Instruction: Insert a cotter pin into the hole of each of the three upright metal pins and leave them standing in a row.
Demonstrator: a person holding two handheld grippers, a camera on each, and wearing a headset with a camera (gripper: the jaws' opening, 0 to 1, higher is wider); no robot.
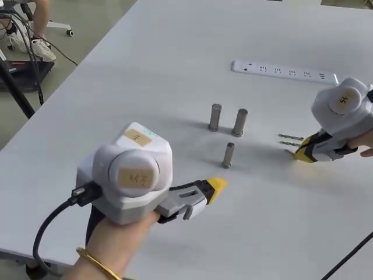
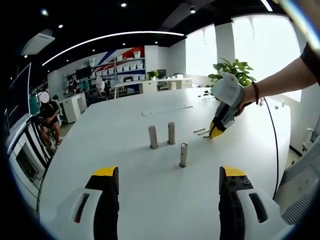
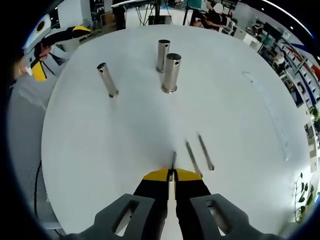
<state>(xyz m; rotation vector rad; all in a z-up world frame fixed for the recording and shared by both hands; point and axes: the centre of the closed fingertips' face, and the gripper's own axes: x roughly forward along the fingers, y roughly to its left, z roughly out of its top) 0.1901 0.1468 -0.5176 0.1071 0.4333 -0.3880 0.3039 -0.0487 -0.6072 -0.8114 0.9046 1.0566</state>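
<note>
Your right gripper (image 3: 171,173) clamps a cotter pin (image 3: 173,160), its length aimed at the metal pins (image 3: 170,73) ahead; your left gripper (image 2: 167,172) gapes.

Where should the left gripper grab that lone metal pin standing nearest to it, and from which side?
Take the lone pin around the middle of its shaft, jaws level, one on each side. Come in from the left gripper side: the pin stands upright and apart from the other two pins, with bare table in front. Leave its top free.
</note>
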